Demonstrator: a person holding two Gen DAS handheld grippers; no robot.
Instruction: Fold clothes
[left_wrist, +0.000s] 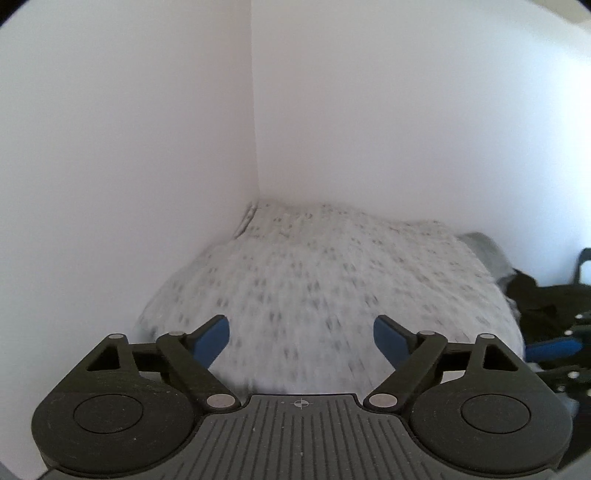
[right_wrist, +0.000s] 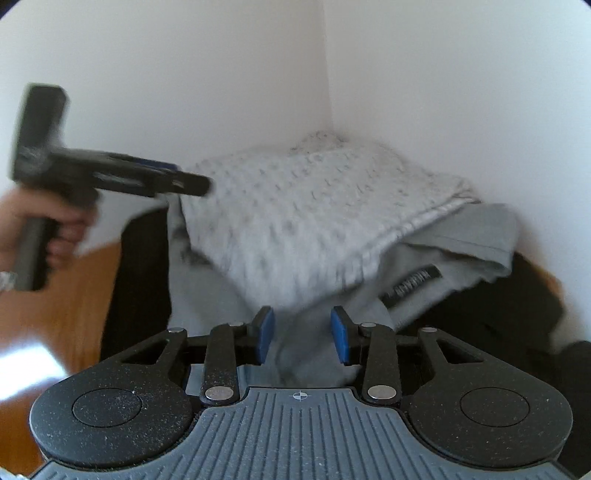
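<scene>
The folded white knit garment (right_wrist: 306, 218), flecked with small grey marks, lies flat on top of the pile, pushed into the corner where the two white walls (right_wrist: 221, 74) meet. In the right wrist view its long axis runs from the near left toward the far right, and its ribbed hem edge faces right, along the right-hand wall. It looks thick and nubbly; the picture is too blurred to tell more of the weave.

Under it lies a plain grey garment (right_wrist: 454, 254), crumpled, with a dark label showing just beneath the knit's near right edge. Black clothing (right_wrist: 140, 277) sticks out from under the pile on the left and right. All of it rests at the far end of a wooden surface (right_wrist: 74, 295), whose bare part shows at the left.

The left tongs (left_wrist: 301, 338) stand wide apart above the near edge of the knit, with nothing between them. The right tongs (right_wrist: 302, 334) stand at a narrow gap over the grey fabric; whether their pads pinch it cannot be told. A hand (right_wrist: 40, 229) holds the left tool's grip.
</scene>
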